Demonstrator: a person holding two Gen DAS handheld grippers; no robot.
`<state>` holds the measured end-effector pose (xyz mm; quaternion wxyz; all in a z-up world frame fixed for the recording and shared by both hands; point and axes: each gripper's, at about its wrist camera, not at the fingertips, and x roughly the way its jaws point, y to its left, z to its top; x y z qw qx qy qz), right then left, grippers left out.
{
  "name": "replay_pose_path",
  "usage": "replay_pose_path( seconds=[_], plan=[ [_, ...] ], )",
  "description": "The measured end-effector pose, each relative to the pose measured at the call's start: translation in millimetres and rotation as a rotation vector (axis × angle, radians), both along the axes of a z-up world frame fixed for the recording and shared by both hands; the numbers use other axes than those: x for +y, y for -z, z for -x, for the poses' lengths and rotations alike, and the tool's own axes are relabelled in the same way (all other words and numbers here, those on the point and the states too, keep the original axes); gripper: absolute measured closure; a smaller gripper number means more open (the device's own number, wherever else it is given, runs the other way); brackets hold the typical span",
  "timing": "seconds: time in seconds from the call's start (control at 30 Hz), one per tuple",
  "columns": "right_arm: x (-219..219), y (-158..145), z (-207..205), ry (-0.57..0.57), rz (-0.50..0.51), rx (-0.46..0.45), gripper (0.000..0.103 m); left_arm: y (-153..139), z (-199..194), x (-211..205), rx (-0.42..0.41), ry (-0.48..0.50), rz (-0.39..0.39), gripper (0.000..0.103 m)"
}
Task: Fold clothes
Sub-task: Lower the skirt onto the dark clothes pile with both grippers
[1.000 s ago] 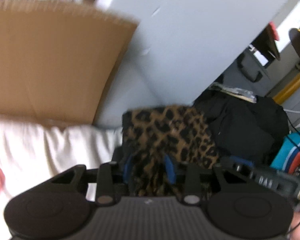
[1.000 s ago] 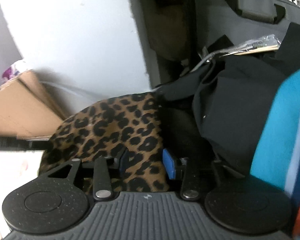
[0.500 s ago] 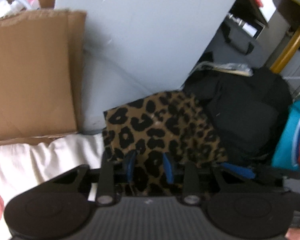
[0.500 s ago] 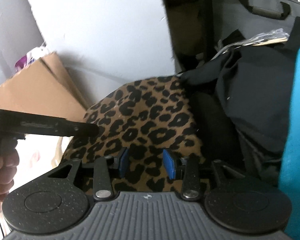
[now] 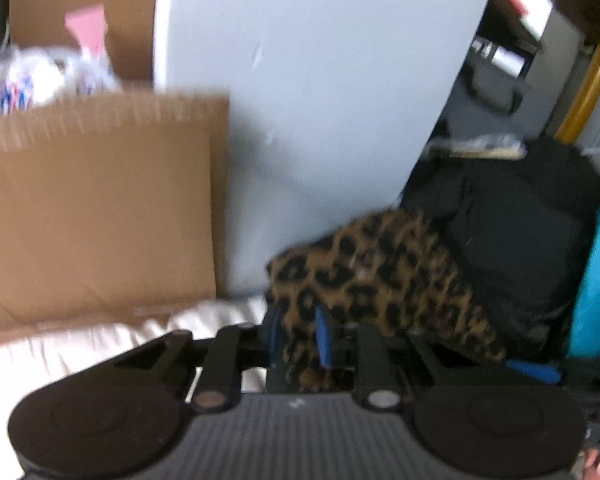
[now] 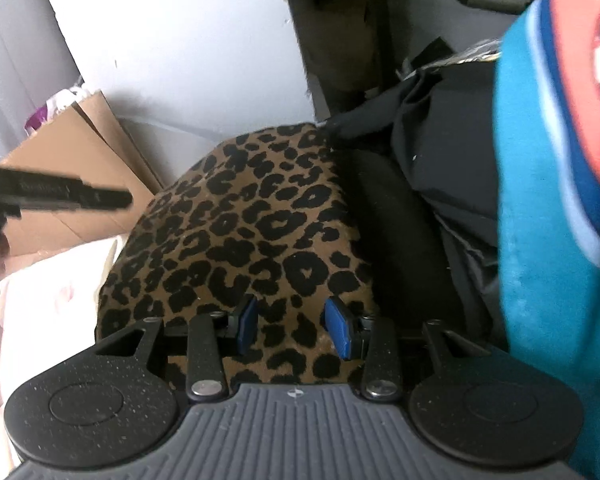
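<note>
2 grippers at 1 leopard-print garment [image 6: 244, 232], mid-frame in both wrist views, heaped against black clothes [image 6: 452, 168] on the right, cardboard box [image 5: 96, 216] and pale bedding [image 5: 204, 320] on the left. Soft, light, limp cloth by the look of it: likely to sag and bunch, best pinched at an edge or corner. Left gripper [image 5: 300, 336] angled down, jaws closing with a fold of the print between the blue pads. Right gripper [image 6: 296, 320] also tilted down, jaws parted above the cloth, pads [image 6: 340, 326] apart, gripping nothing visibly. Left view blurred.
</note>
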<state>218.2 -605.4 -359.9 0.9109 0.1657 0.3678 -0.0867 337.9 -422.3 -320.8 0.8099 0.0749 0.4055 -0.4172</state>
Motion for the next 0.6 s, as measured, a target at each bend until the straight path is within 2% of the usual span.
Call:
replay_pose_path(
  seconds=[0.1,0.2,0.43,0.6],
  plan=[
    [1,-3,10,0.004,-0.01,-0.022,0.059,-11,7,-2,0.021,0.038,0.032,0.083],
    [6,-4,15,-0.004,-0.009,-0.034,0.059,-8,25,-10,0.027,0.096,0.032,0.083],
    [7,-1,18,-0.004,-0.012,-0.035,0.059,19,61,-18,0.027,0.176,0.047,0.082],
    [11,7,19,-0.011,-0.008,-0.007,0.059,41,65,-9,0.054,0.167,0.006,0.082]
  ],
)
